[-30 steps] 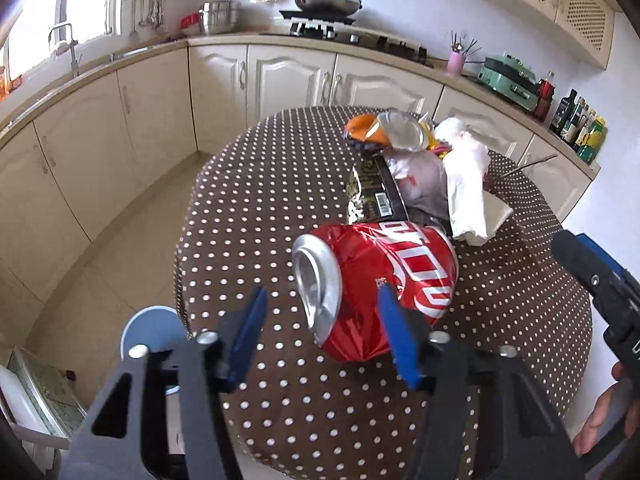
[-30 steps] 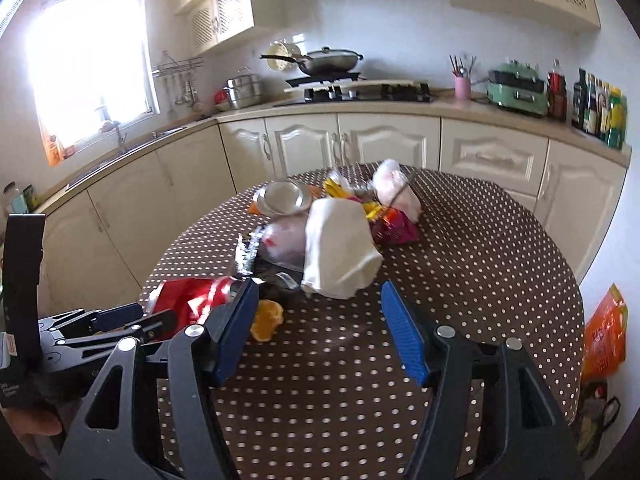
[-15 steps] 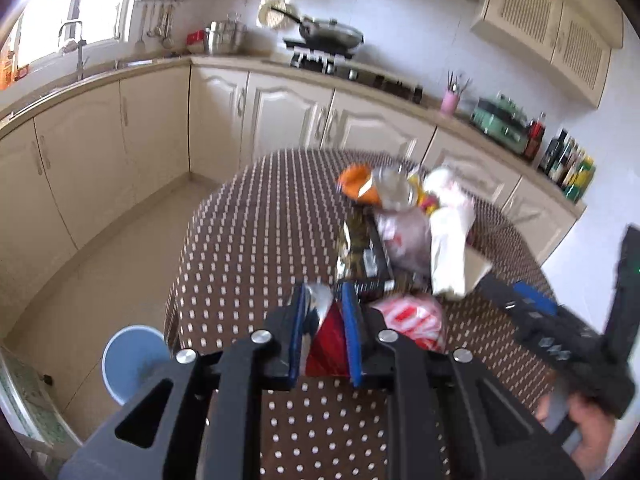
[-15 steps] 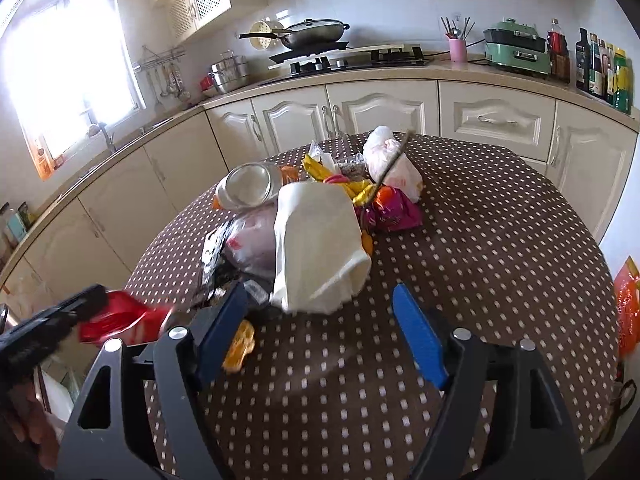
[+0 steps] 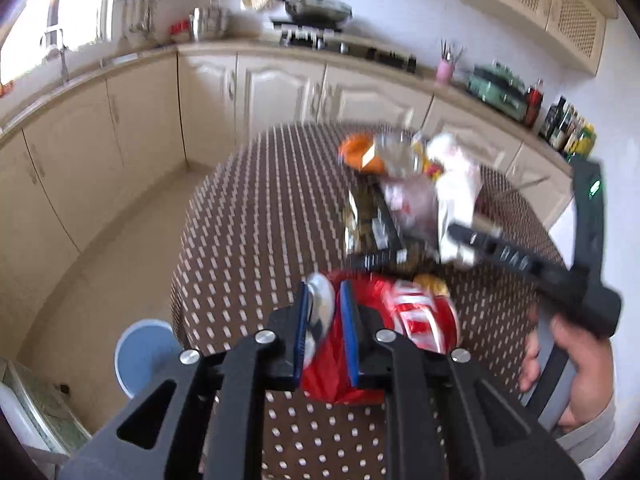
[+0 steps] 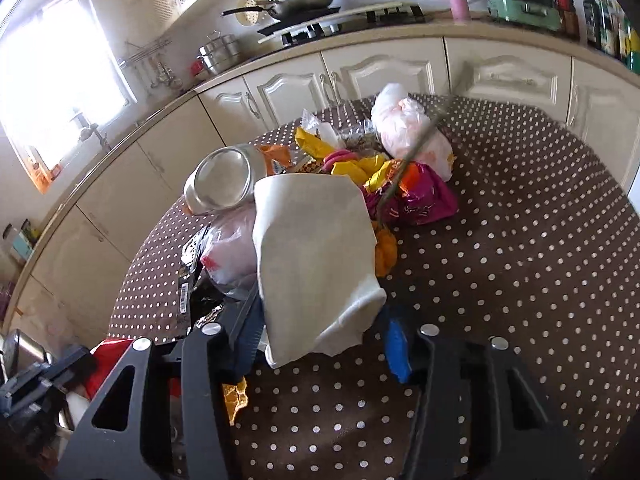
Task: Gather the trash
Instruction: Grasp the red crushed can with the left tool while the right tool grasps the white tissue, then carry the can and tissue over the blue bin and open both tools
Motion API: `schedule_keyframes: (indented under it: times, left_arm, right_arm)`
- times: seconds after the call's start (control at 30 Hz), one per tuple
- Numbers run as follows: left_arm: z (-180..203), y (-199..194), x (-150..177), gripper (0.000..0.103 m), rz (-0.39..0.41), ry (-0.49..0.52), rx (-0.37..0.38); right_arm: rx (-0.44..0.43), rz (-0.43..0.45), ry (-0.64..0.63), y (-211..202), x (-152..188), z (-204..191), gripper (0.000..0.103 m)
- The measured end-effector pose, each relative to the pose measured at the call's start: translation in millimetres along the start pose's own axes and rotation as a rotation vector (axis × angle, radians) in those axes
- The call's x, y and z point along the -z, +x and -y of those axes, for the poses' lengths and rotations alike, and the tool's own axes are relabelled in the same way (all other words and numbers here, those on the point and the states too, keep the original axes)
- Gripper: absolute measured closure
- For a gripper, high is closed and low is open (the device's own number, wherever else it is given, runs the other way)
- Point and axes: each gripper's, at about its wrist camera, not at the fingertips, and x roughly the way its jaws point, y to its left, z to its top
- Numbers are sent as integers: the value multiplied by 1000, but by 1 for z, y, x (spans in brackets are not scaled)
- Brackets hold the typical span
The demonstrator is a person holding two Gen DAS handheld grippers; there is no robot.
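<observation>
While left gripper point(image 5: 325, 322) pinches crushed can point(image 5: 404, 316), tablecloth's point(image 6: 520, 240) right half looks (blurrily) open.

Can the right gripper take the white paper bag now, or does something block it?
Probably yes. The right gripper already has the white paper bag's lower edge between its closing jaws, with nothing in between.

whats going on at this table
A person is clearing trash off a polka-dot table with two handheld grippers. The left gripper is clamped on the rim end of a crushed red soda can. The right gripper is closing around the near end of a white paper bag in the trash pile, not yet pinching it.
</observation>
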Motion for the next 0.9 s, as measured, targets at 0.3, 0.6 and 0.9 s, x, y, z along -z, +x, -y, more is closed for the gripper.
schedule_keyframes:
  times: [0.3,0.6,0.9]
  left_arm:
    - [2,16,6,84,-32,16,15]
    - [-21,-16,5,87,140,-85,57]
    - [-109,-56,14,87,224,-234,-43]
  right_arm:
    - [25,98,-66,-48,21,-12,56]
    - [-8,149,-142,-77,22,-44,56]
    - [-180,87,-312,-49,37,-155,56]
